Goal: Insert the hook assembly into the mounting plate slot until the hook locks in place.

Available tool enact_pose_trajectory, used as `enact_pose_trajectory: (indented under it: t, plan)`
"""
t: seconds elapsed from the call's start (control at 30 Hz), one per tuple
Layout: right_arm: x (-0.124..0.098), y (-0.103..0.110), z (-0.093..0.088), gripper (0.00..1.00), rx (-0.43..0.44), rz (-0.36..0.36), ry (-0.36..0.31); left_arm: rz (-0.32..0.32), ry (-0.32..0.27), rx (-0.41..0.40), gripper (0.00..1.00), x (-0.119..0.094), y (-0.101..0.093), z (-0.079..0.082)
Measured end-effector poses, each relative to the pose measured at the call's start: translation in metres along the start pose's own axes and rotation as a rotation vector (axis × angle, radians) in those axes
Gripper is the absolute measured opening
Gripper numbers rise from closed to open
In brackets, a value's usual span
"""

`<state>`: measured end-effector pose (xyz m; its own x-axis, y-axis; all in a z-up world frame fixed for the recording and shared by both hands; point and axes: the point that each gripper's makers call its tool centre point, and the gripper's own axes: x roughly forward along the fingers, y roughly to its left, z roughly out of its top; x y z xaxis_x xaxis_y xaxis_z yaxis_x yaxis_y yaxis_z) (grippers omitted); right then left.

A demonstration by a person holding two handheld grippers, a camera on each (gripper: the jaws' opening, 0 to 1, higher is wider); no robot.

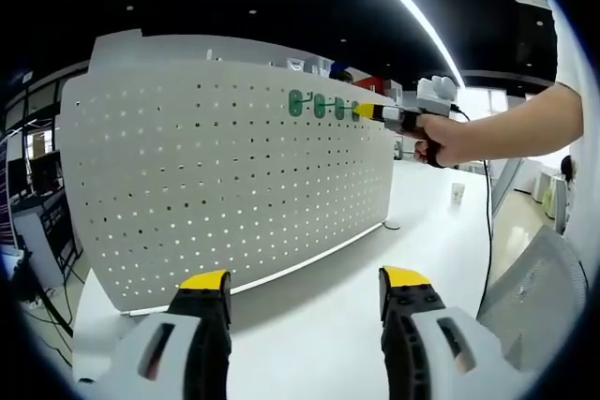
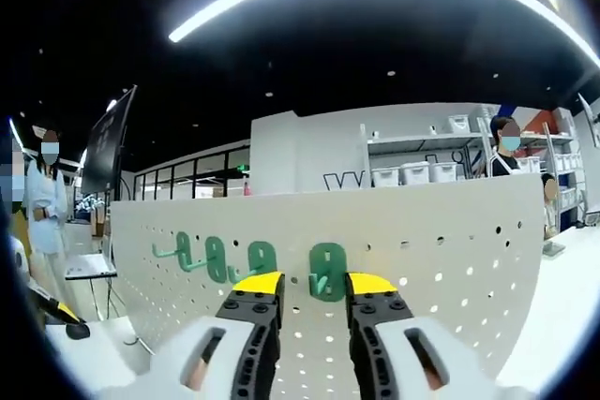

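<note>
Four green hooks are seen on the pegboard (image 1: 225, 166), a tall white perforated plate stood upright on the table (image 1: 375, 288). Three hooks (image 2: 214, 258) are already seated in a row near the top edge; the fourth hook (image 2: 327, 272) is framed between the jaws of the right gripper (image 2: 314, 286). Whether it is pinched or merely flanked cannot be told, since the jaws are set only a little apart. In the left gripper view, the right gripper (image 1: 367, 111) is held by a hand (image 1: 452, 138) at the board's upper right, against the row's end. The left gripper (image 1: 305, 286) is kept low and back, jaws spread and empty. Insertion is judged to be under way or just finished; a firm push into the holes, then a downward settle, is probably called for until locking is felt. Open table is left before the board, and bare holes beside the row.
</note>
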<state>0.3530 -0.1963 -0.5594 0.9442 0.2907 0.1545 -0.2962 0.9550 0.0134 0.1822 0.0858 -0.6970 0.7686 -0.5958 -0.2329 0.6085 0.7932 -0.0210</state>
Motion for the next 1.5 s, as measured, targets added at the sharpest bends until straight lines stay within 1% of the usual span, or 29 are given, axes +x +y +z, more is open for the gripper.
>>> enact_pose_trajectory:
  t: [0.2,0.3,0.37,0.43,0.5,0.63,0.77,1.0,1.1,1.27,1.5]
  plan:
    - [-0.006,-0.001,0.000,0.42,-0.007,0.033,0.000,-0.002,-0.001,0.002,0.66,0.000,0.000,0.000]
    - [-0.011,-0.001,-0.001,0.44,-0.015,0.054,0.004,-0.001,-0.001,0.002,0.66,0.000,-0.001,0.001]
    - [-0.012,0.000,-0.003,0.47,-0.022,0.069,0.007,-0.001,-0.002,0.002,0.67,0.001,0.000,0.001]
    - [-0.015,0.005,-0.004,0.51,-0.036,0.100,0.012,-0.001,-0.005,0.002,0.67,0.001,0.000,0.001]
    - [-0.018,0.007,-0.006,0.53,-0.052,0.117,0.022,0.000,-0.006,0.003,0.67,0.001,0.000,0.001]
    - [-0.023,0.011,-0.009,0.56,-0.055,0.145,0.026,0.002,-0.008,0.002,0.67,0.000,0.000,0.002]
    - [-0.024,0.009,-0.010,0.56,-0.049,0.144,0.033,0.000,-0.009,0.003,0.68,0.001,0.000,0.002]
    - [-0.029,0.011,-0.008,0.57,-0.050,0.157,0.030,-0.001,-0.013,0.006,0.68,0.001,0.000,0.004]
    - [-0.037,0.017,-0.006,0.58,-0.066,0.186,0.027,0.001,-0.018,0.007,0.68,0.000,0.001,0.006]
    - [-0.052,0.022,-0.010,0.60,-0.076,0.208,0.043,0.007,-0.022,0.008,0.68,-0.001,0.003,0.007]
    - [-0.074,0.022,-0.022,0.61,-0.062,0.200,0.067,0.009,-0.033,0.007,0.68,-0.001,0.004,0.009]
